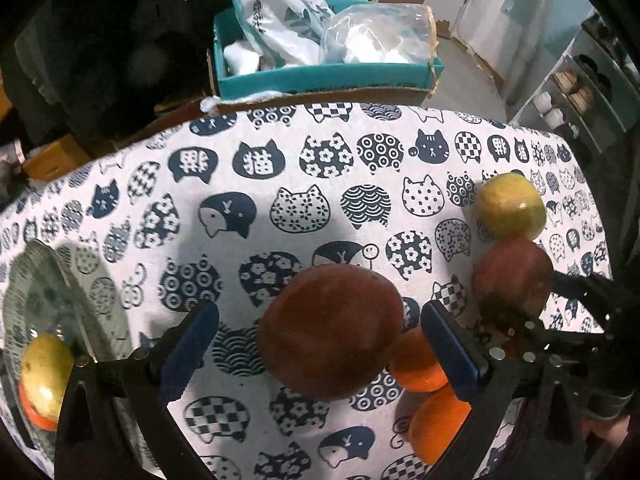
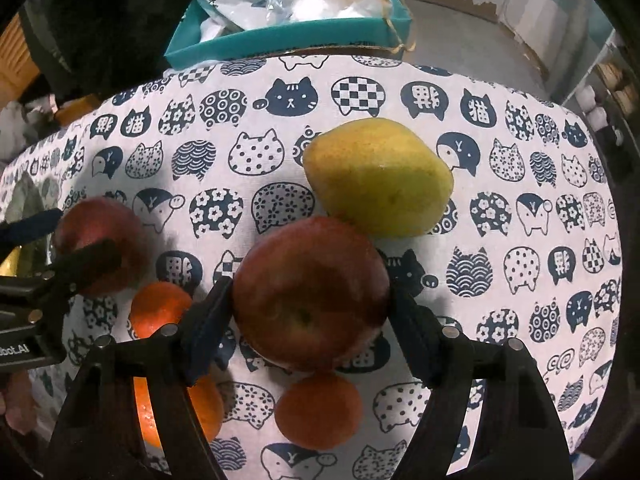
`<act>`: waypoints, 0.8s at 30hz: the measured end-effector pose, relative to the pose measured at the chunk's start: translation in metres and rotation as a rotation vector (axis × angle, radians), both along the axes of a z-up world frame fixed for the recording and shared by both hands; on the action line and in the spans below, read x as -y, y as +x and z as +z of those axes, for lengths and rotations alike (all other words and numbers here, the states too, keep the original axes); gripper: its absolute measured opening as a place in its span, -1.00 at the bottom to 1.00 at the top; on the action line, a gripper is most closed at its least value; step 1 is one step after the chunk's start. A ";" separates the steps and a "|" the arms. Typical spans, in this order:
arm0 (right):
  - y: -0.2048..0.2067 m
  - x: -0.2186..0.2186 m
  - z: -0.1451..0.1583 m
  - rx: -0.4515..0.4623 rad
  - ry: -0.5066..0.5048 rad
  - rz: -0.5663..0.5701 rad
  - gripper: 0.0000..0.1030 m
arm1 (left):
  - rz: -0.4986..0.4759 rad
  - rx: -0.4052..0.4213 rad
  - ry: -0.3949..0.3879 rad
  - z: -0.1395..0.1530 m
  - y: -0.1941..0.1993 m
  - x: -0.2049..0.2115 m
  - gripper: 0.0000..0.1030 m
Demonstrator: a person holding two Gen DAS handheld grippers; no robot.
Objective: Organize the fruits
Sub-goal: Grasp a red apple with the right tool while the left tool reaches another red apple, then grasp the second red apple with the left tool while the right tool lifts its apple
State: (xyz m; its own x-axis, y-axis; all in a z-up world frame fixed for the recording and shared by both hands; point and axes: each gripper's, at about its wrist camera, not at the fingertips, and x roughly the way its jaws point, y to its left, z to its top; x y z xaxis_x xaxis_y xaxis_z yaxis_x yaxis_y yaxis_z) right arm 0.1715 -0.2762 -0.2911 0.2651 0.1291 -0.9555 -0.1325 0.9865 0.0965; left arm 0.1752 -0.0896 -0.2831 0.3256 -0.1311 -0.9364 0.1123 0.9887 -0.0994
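I see a woven white cotton-like tablecloth with navy cat prints (image 2: pixel 520 184) covering the table, matt with a visible coarse weave. The round dark-red apple (image 2: pixel 310 292) has smooth, faintly glossy skin; the yellow-green pear (image 2: pixel 380 176) looks smooth with a small highlight. The round orange mandarins (image 2: pixel 318 410) have duller, finely pitted peel. My black gripper frames look like matt plastic with shiny metal screw heads, and the fingers (image 1: pixel 196 344) carry dark-blue rubbery pads. At the table's left edge, a clear glass dish (image 1: pixel 44 280) glints. Beyond the far edge, crinkled glossy plastic bags (image 1: pixel 376 32) fill a teal cardboard box (image 1: pixel 320 76).
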 end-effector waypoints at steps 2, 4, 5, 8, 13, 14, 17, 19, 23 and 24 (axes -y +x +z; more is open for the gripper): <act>0.004 0.000 -0.004 -0.013 0.014 -0.007 0.48 | 0.001 -0.013 -0.013 -0.004 0.001 -0.001 0.87; 0.006 -0.001 -0.008 -0.032 0.017 -0.009 0.48 | 0.001 -0.034 -0.012 -0.009 0.002 0.000 0.74; 0.006 0.000 -0.010 -0.037 0.018 -0.011 0.48 | 0.000 -0.041 -0.011 -0.011 0.002 0.000 0.67; 0.008 0.000 -0.013 -0.032 0.034 -0.017 0.48 | -0.006 -0.059 -0.035 -0.016 0.002 0.000 0.50; 0.006 -0.001 -0.013 -0.016 0.036 -0.023 0.47 | -0.023 -0.047 -0.035 -0.014 -0.003 0.003 0.44; 0.004 0.001 -0.012 -0.015 0.039 -0.026 0.47 | -0.023 -0.043 -0.027 -0.013 -0.005 0.003 0.44; -0.002 0.004 -0.006 0.006 0.024 -0.029 0.47 | -0.025 -0.032 -0.011 -0.011 -0.009 0.003 0.44; -0.005 0.005 0.000 0.024 0.020 -0.031 0.47 | -0.019 -0.020 -0.011 -0.006 -0.012 0.002 0.44; -0.012 0.006 0.015 0.060 0.021 -0.035 0.47 | -0.020 0.014 0.000 0.007 -0.018 0.002 0.44; -0.013 0.006 0.019 0.071 0.018 -0.034 0.47 | -0.020 0.024 0.003 0.011 -0.019 0.002 0.44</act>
State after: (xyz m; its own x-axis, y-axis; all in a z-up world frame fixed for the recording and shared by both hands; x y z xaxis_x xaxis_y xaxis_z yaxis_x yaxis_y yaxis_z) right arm 0.1581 -0.2824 -0.2724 0.3367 0.1359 -0.9317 -0.1058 0.9887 0.1059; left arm 0.1560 -0.0912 -0.2723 0.3455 -0.1348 -0.9287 0.1341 0.9866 -0.0933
